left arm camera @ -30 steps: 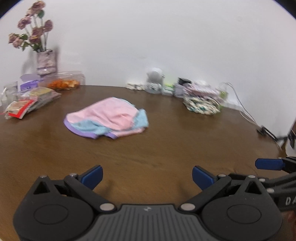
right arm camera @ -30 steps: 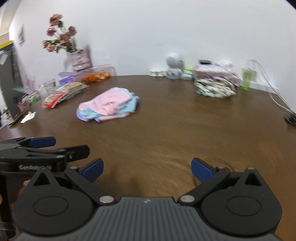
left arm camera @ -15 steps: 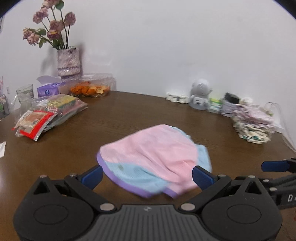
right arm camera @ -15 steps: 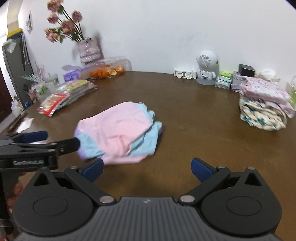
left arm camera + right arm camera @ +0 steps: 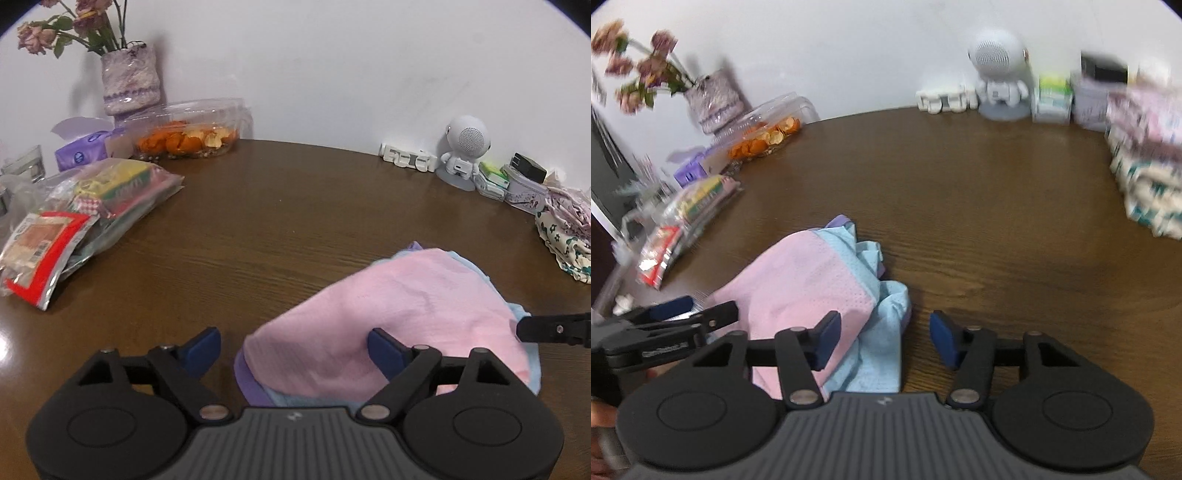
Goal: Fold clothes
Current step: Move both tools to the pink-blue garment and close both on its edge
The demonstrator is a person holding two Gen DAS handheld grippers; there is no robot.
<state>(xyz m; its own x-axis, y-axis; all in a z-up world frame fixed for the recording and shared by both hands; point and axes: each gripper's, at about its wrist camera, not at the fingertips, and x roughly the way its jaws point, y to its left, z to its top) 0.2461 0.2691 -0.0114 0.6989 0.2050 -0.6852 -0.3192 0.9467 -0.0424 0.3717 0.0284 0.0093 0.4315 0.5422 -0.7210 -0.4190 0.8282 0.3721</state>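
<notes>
Half a second ago the pink, blue and purple garment lay ahead of both my grippers; now I have come in close and its near edges sit right at my fingers. My left gripper has its jaws spread wide, the garment's purple-hemmed left edge lying between them and its pink top reaching past the right finger. My right gripper is likewise parted and grips nothing, with the light-blue right edge of the garment lying between its fingers on the brown table. The left view alone shows the bagged snacks sharply; the right view, blurred at its edges, shows the crumpled blue folds on the garment's right side and my left gripper beside the pink cloth.
</notes>
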